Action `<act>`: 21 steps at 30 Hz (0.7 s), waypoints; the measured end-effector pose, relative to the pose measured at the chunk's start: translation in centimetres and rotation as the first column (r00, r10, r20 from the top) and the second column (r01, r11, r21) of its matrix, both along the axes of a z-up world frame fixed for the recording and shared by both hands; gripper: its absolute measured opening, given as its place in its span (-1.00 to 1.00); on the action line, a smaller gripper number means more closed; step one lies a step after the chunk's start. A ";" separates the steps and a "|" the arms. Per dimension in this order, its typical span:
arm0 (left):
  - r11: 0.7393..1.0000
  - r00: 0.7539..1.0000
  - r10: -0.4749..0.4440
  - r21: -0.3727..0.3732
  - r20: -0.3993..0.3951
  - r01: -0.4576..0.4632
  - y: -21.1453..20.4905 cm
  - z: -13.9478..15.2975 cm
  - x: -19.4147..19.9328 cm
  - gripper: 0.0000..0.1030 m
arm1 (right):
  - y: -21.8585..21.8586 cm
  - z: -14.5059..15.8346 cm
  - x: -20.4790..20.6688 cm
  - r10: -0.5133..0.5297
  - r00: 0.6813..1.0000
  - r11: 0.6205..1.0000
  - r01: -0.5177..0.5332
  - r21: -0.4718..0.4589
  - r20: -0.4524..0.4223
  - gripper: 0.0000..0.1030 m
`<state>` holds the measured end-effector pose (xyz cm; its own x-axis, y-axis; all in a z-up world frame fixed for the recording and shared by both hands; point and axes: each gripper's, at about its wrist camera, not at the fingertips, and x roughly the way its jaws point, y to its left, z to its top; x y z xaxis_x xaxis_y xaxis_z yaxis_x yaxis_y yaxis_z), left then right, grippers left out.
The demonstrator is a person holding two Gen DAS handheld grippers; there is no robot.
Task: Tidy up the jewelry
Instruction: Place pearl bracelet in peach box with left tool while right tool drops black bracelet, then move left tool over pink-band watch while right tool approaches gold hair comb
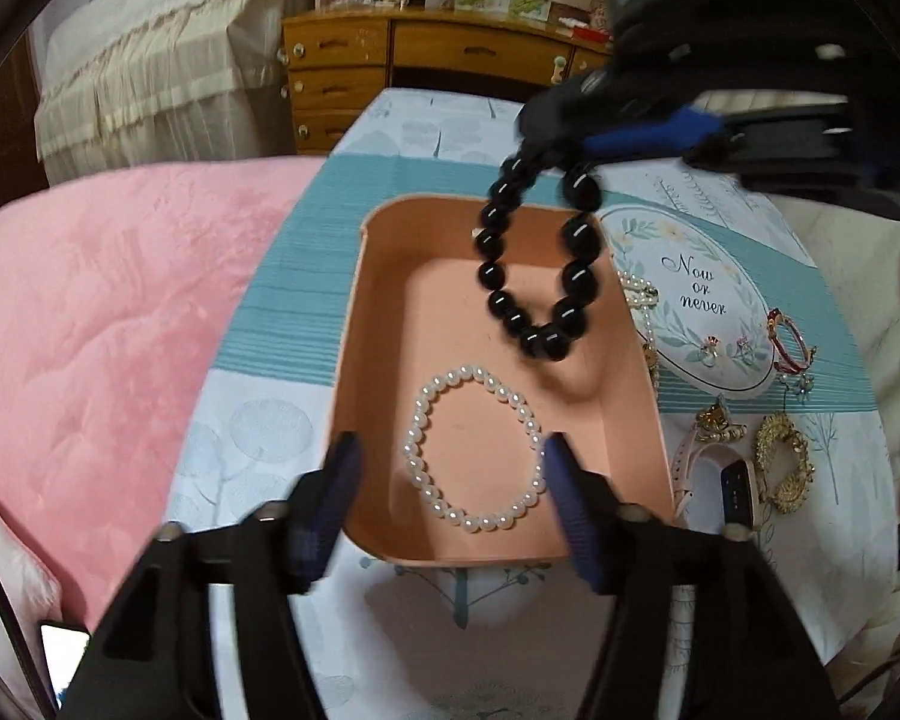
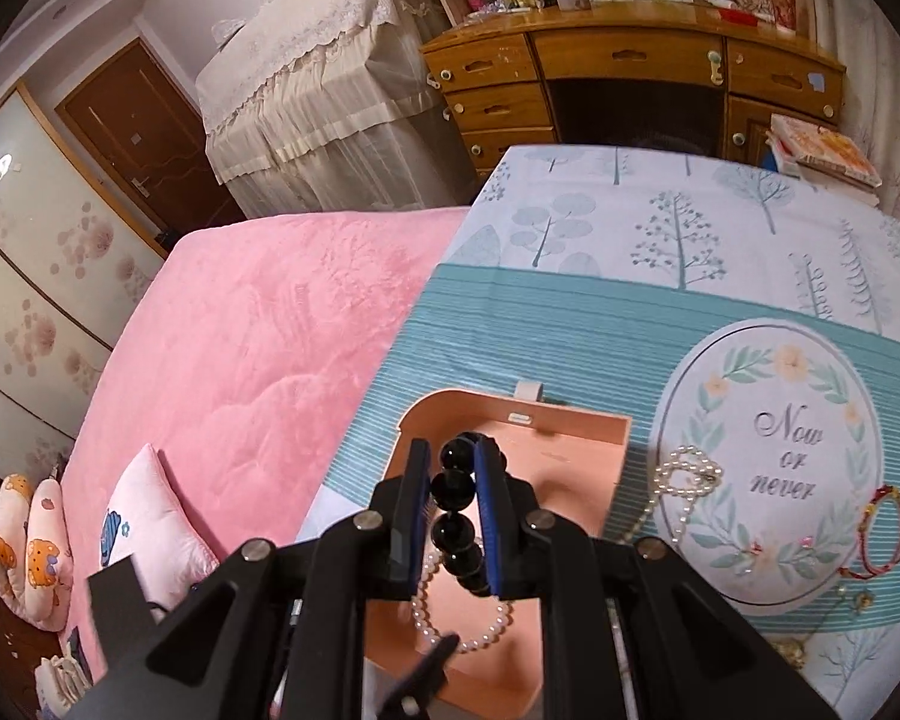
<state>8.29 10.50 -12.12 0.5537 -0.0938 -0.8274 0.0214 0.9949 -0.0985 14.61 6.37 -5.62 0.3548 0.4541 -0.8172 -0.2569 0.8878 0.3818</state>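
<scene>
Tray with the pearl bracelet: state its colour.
Plain peach-pink tray, clearest in the left wrist view.

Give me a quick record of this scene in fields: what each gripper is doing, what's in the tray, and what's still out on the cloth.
left gripper: open, either side of the pearl bracelet, not pressing it
right gripper: shut on the black bead bracelet, hanging over the tray
tray: pink, holds only the pearl bracelet
on cloth: pearl necklace, red bracelet, watch, gold pieces
</scene>
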 end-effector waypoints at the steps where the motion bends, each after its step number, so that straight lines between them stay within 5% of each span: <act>1: 1.000 1.000 -0.001 0.002 0.009 0.001 0.0 0.3 -0.1 0.24 | 0.1 -0.2 0.0 0.003 1.000 1.000 -0.003 0.005 -0.009 -0.70; 21: 0.999 0.999 0.038 -0.010 0.035 -0.038 1.1 1.7 -0.3 0.33 | -3.4 -1.7 -3.8 -0.018 1.000 0.998 0.017 -0.059 -0.016 -0.68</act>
